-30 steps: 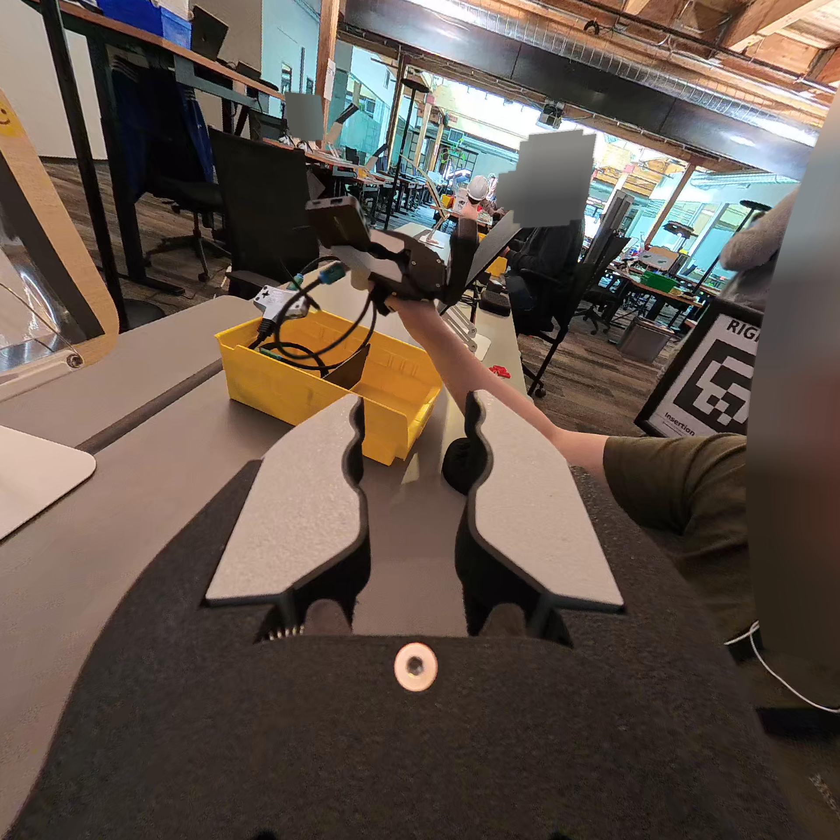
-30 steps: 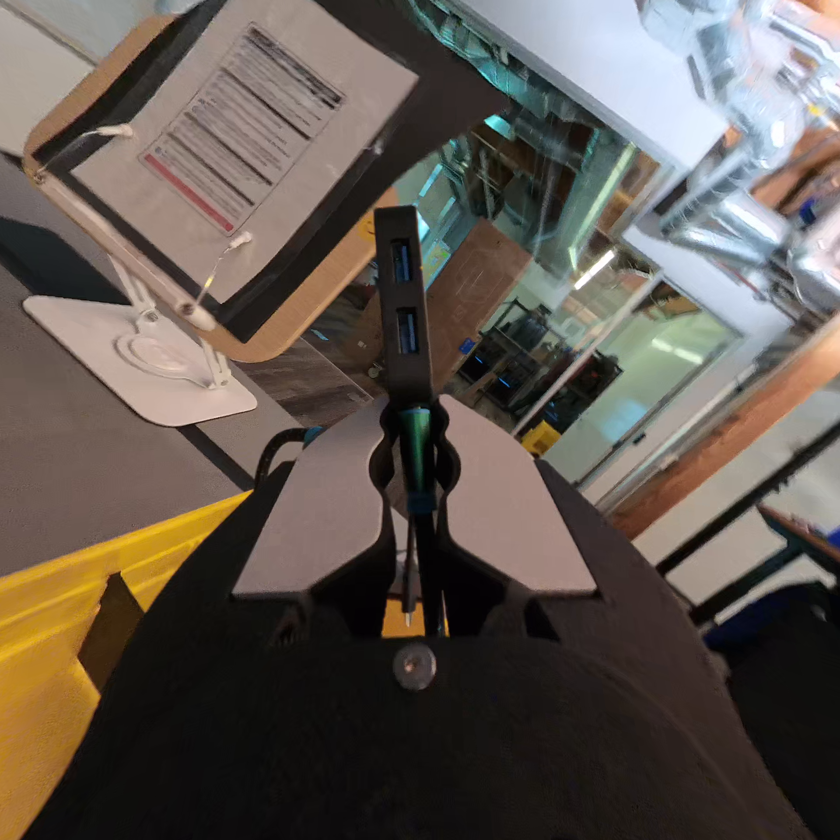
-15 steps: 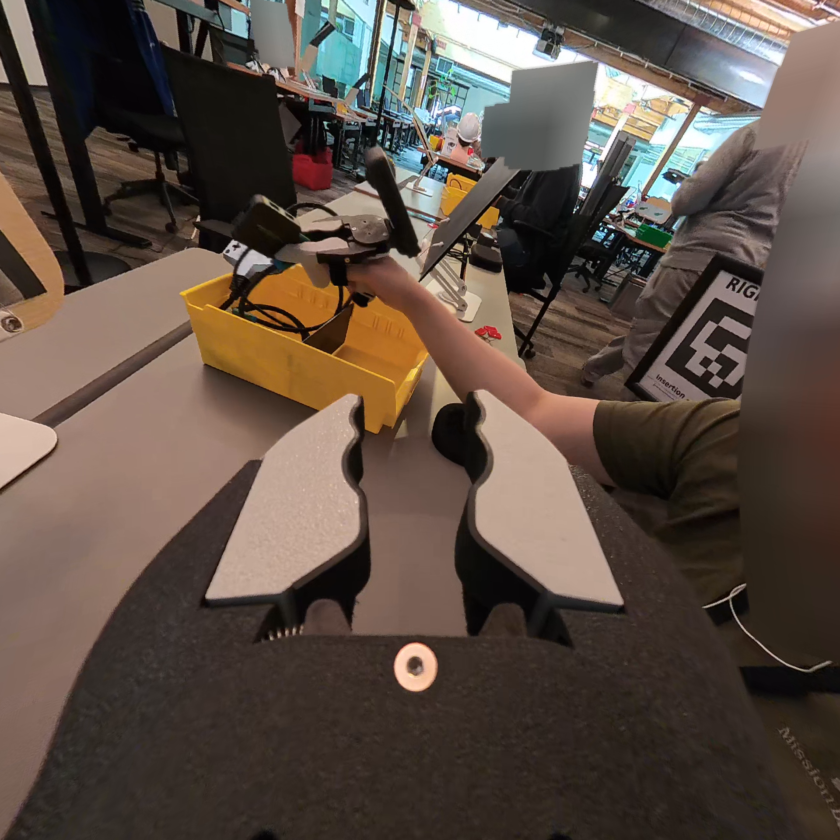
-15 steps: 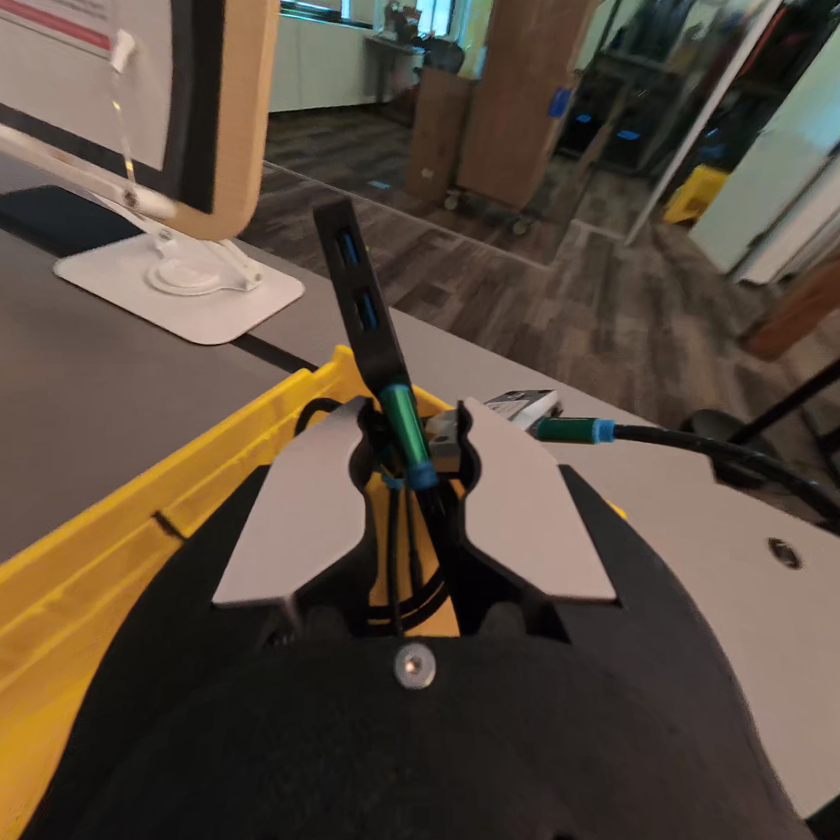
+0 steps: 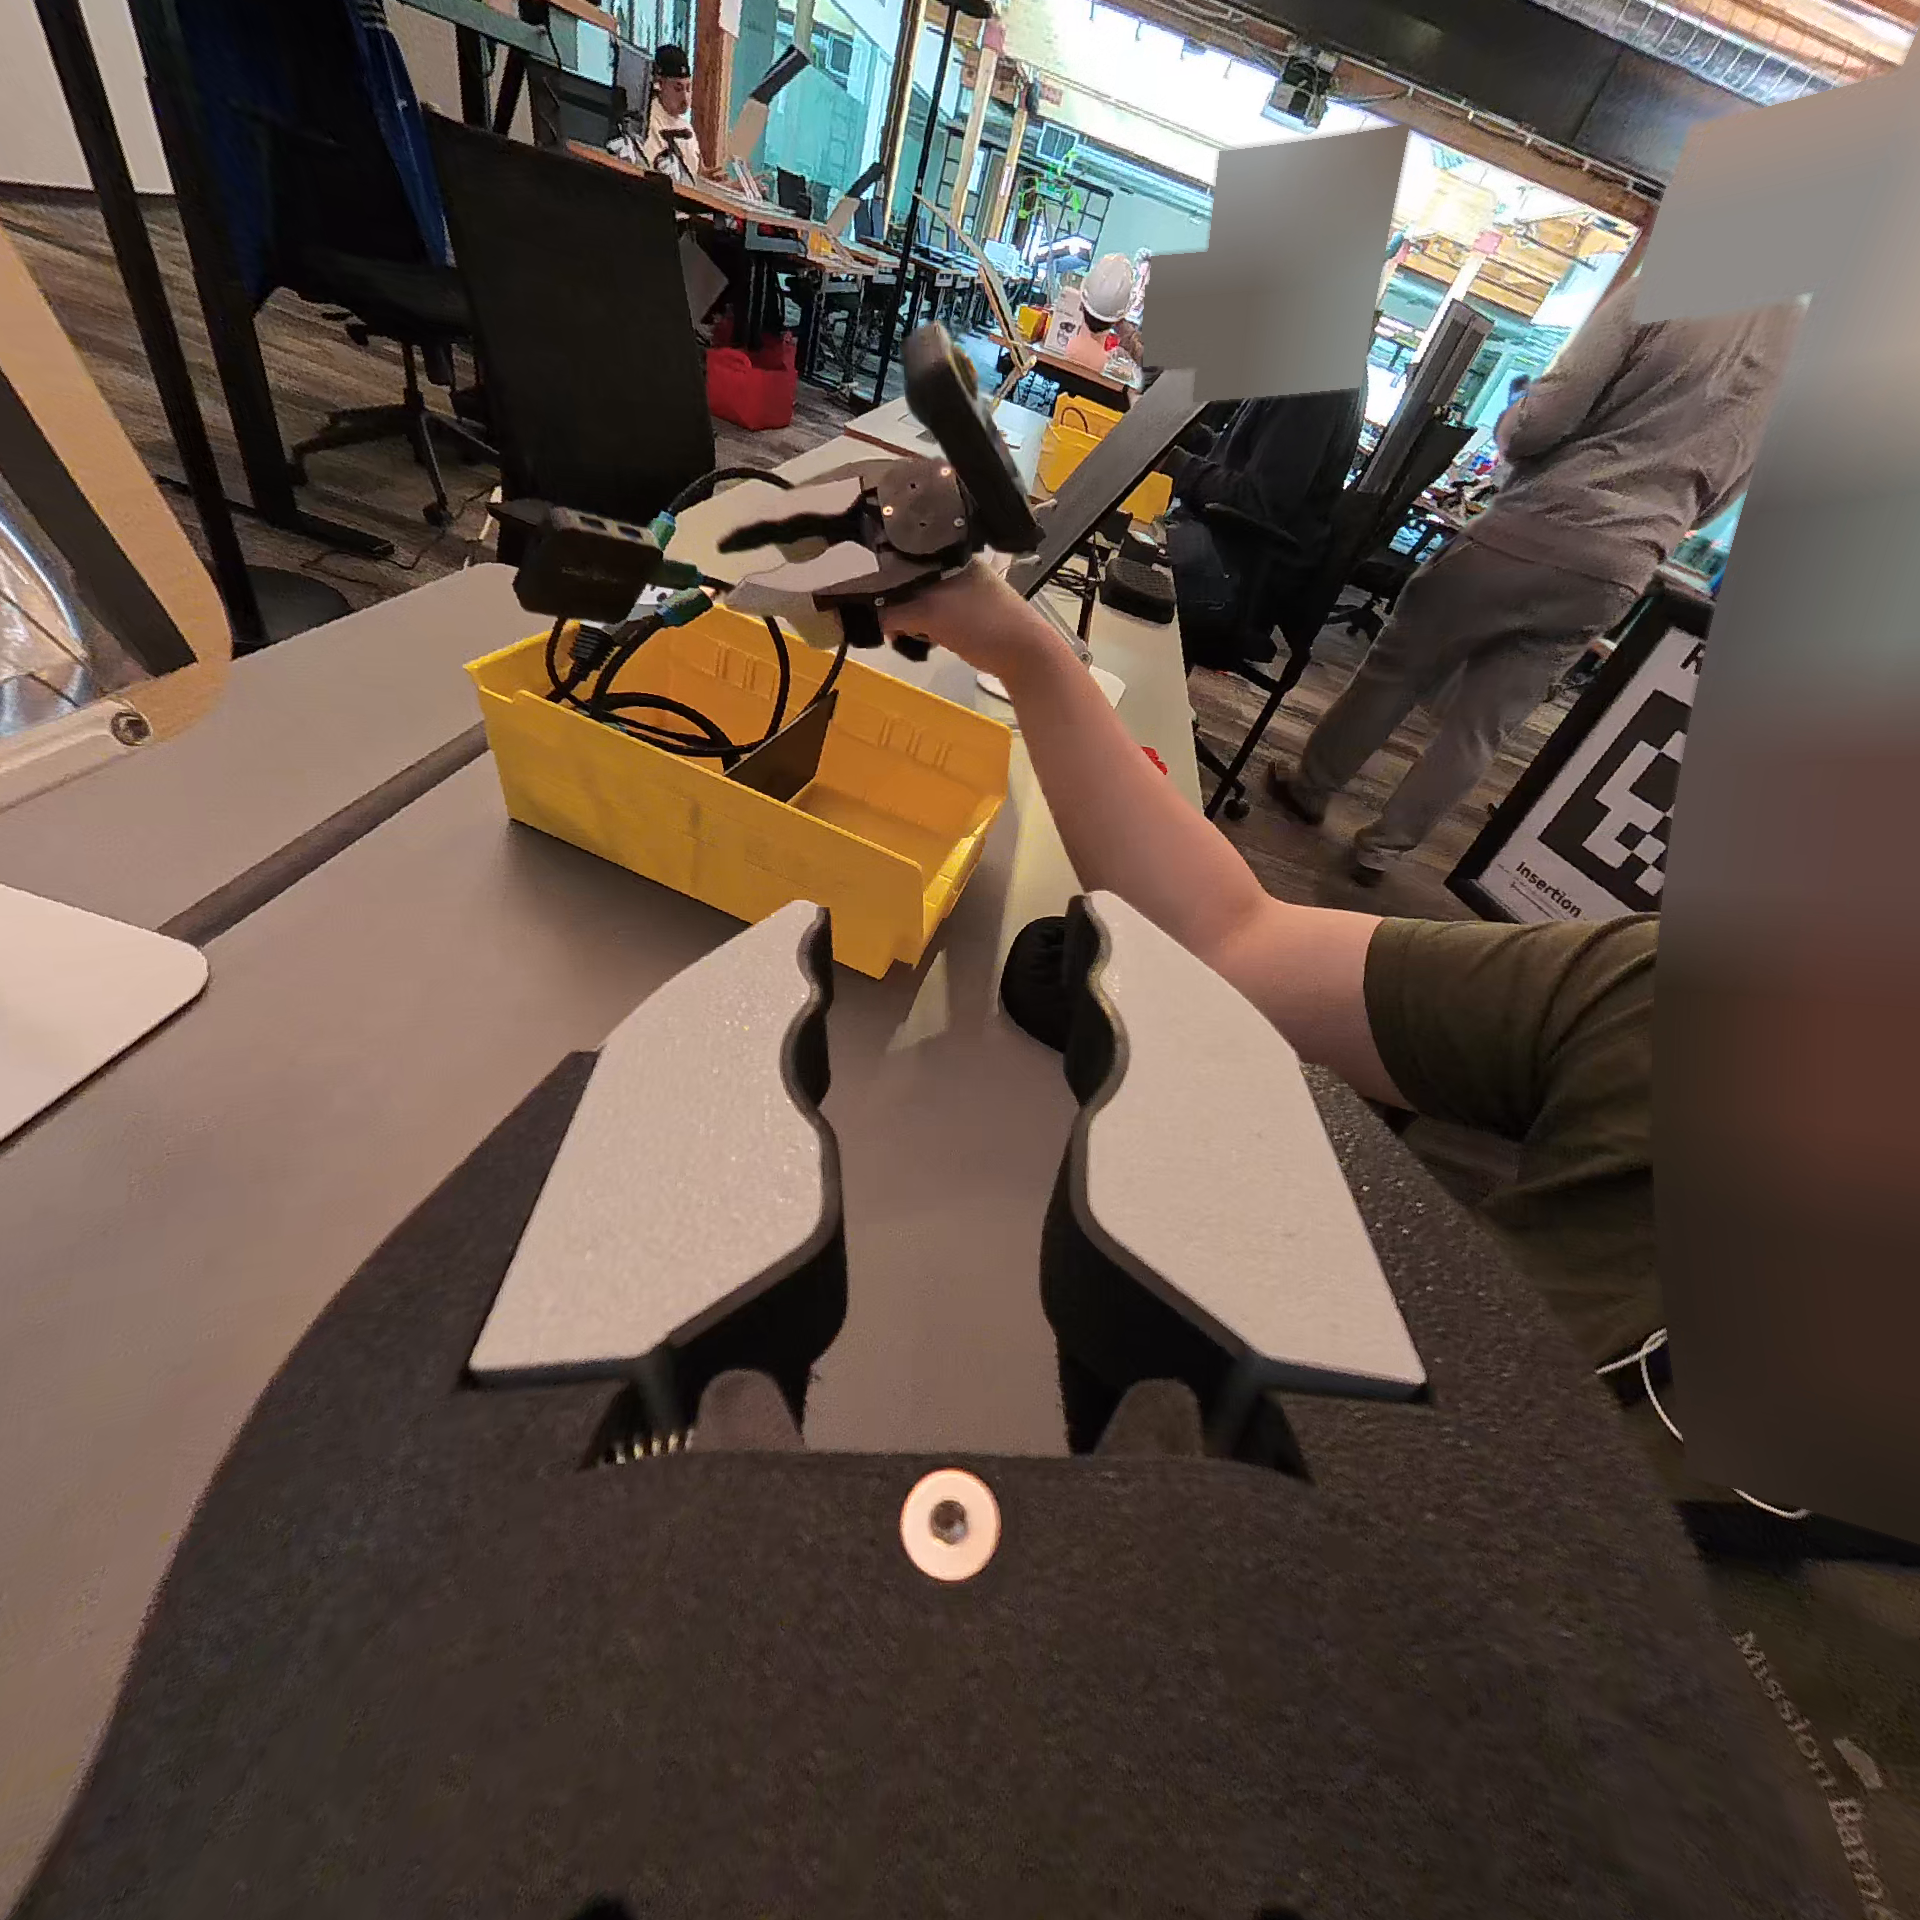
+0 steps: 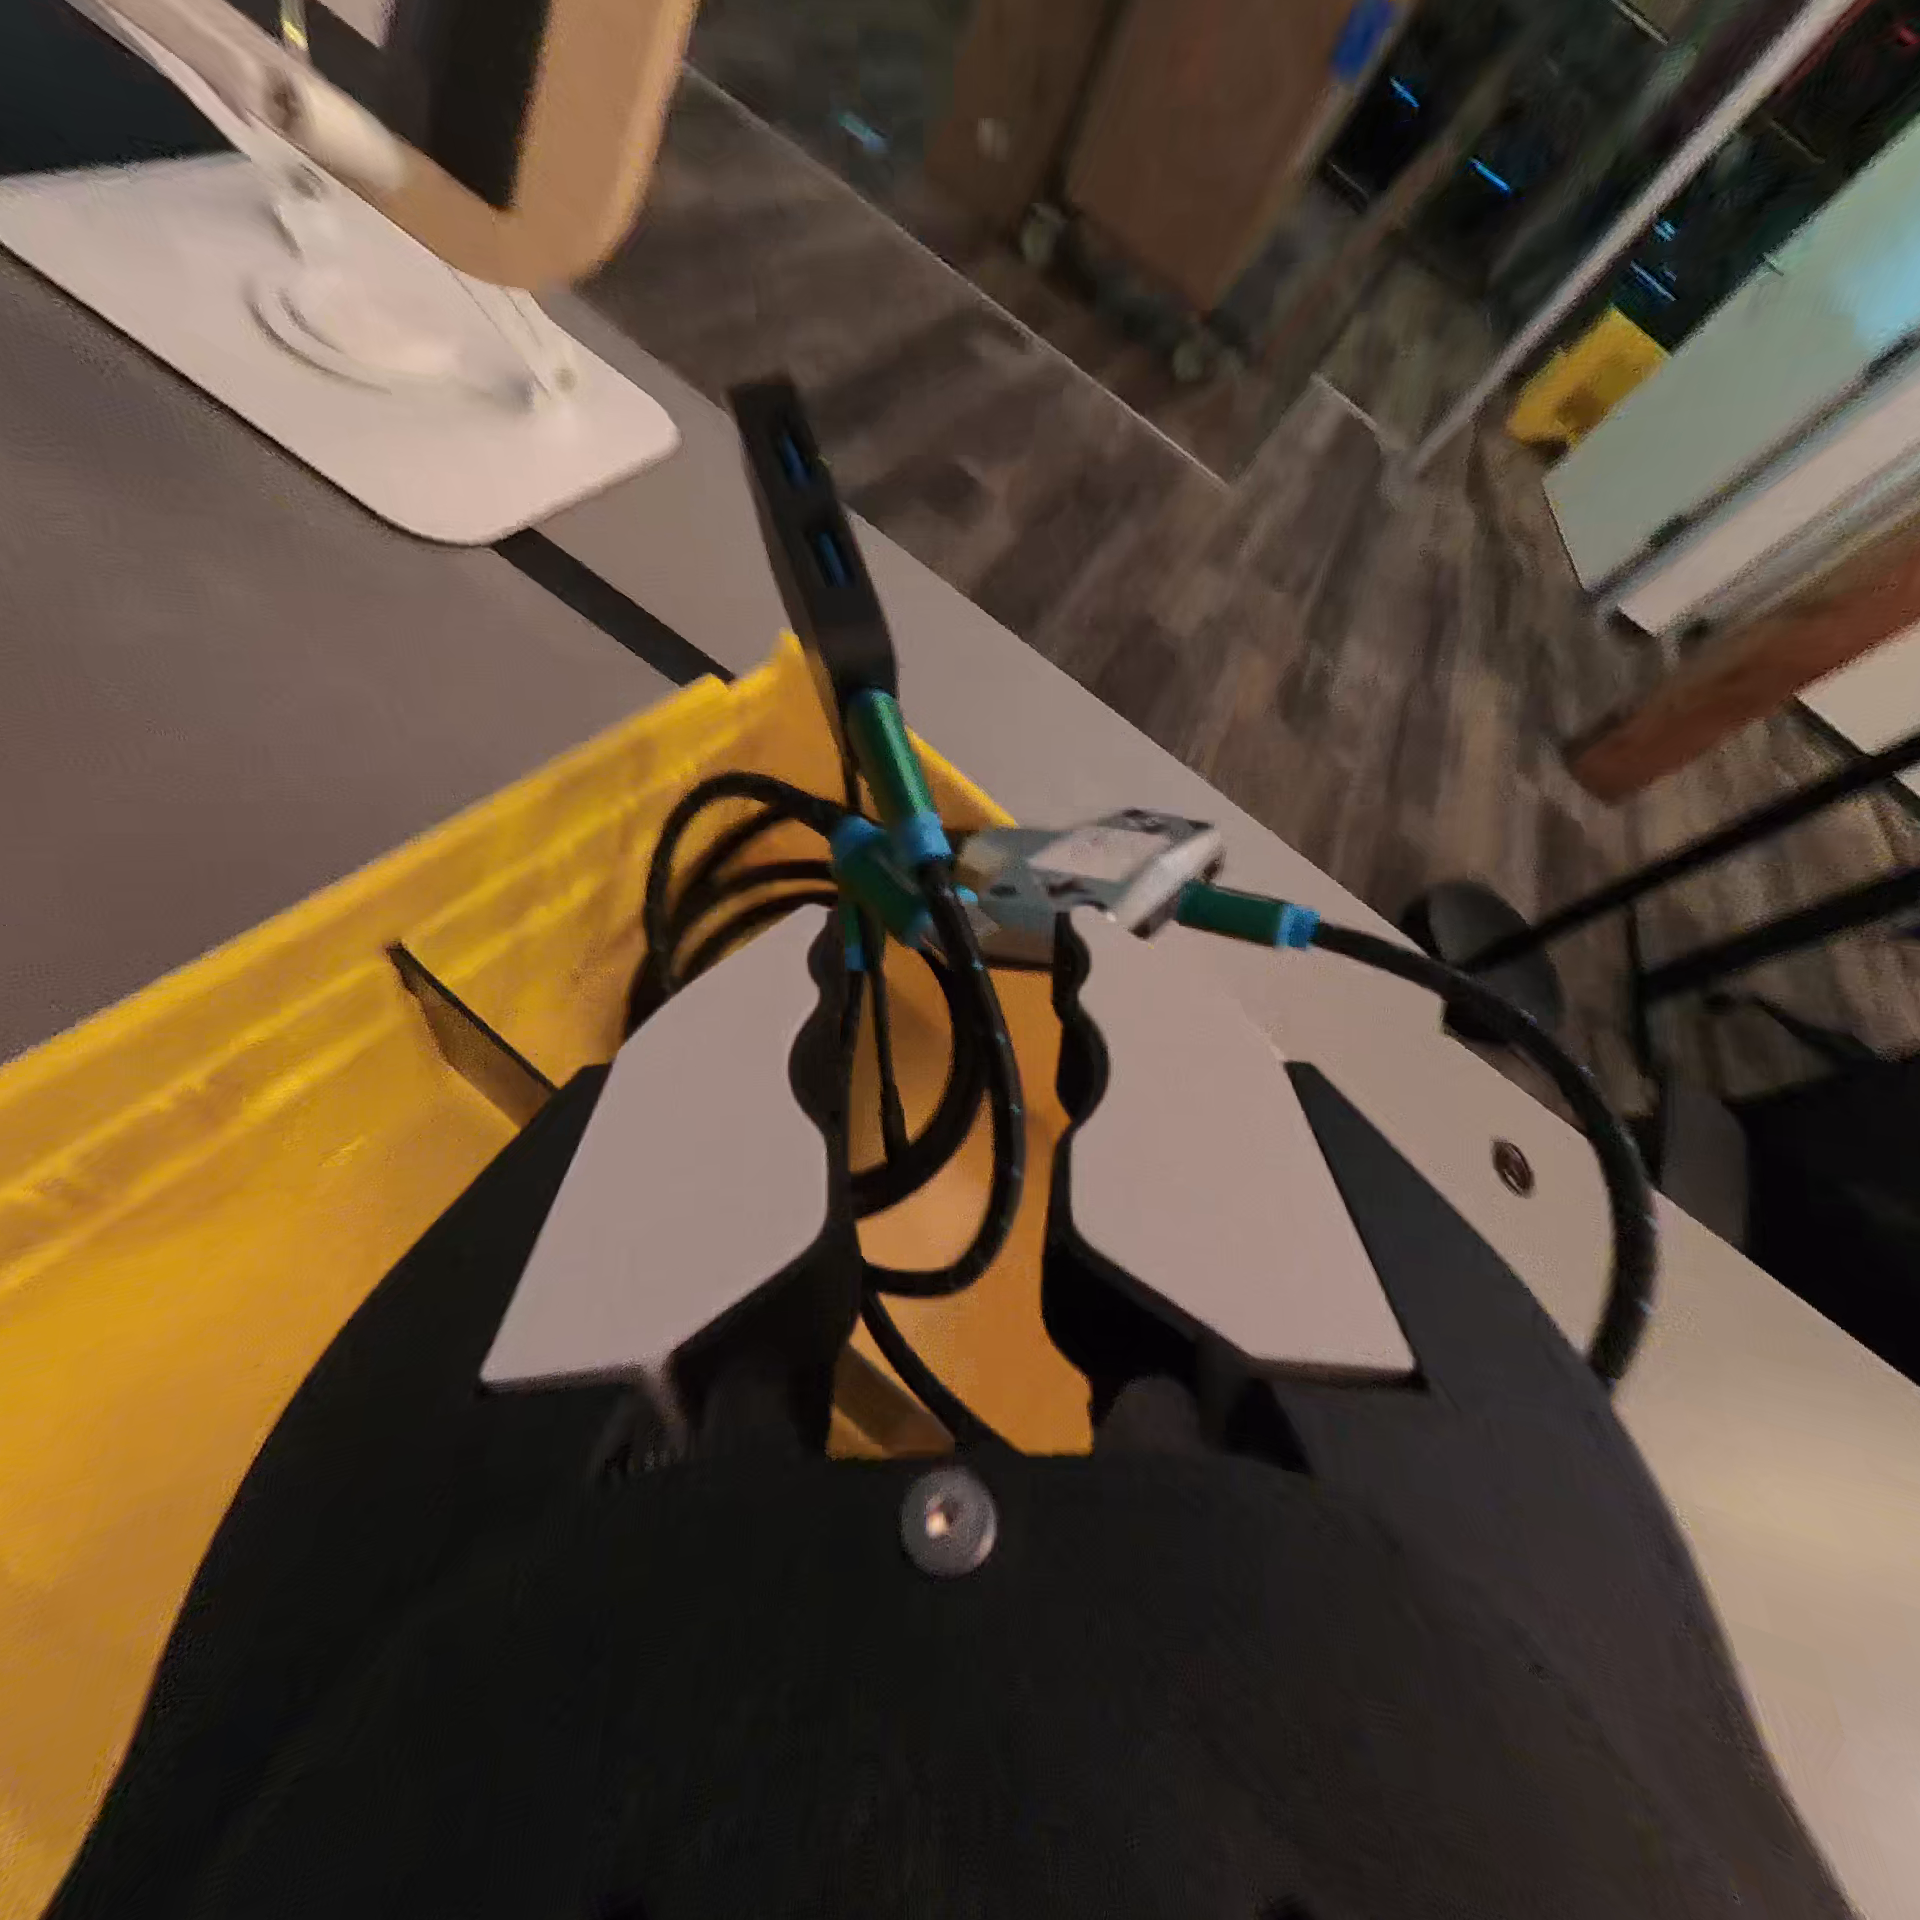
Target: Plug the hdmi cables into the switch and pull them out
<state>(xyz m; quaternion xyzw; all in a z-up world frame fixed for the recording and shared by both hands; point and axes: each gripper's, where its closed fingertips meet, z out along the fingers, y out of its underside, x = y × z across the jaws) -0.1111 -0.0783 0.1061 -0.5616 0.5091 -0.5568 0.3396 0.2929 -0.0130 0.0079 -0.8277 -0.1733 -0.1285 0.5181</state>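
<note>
My left gripper (image 5: pixel 951 914) is open and empty, hovering low over the grey table (image 5: pixel 312 1091). Ahead stands a yellow bin (image 5: pixel 727 831) with coiled black cables (image 5: pixel 675 717) in its far end. My right gripper (image 5: pixel 743 569) is held over that end with its jaws open. The black switch (image 5: pixel 582 561) sits just past its fingertips. In the right wrist view the switch (image 6: pixel 821 551) leans at the bin's (image 6: pixel 260 1091) far corner with a green plug (image 6: pixel 883 748) in it. Cable loops (image 6: pixel 935 1091) hang between the open pads (image 6: pixel 707 1143) of my right gripper (image 6: pixel 940 940) without being pressed. A silver adapter (image 6: pixel 1101 862) with another green plug lies to the right.
A white stand base (image 5: pixel 73 997) sits on the table at the left and shows in the right wrist view (image 6: pixel 343 343). The person's arm (image 5: pixel 1122 821) crosses above the table's right edge. A framed black-and-white sign (image 5: pixel 1621 790), chairs and people stand beyond. The gap from one gripper's tips to the other's is roughly 40 cm.
My right gripper has opened off the green plug it was pinching and has come down over the bin; the switch now sits free past the fingertips. My left gripper has stayed open.
</note>
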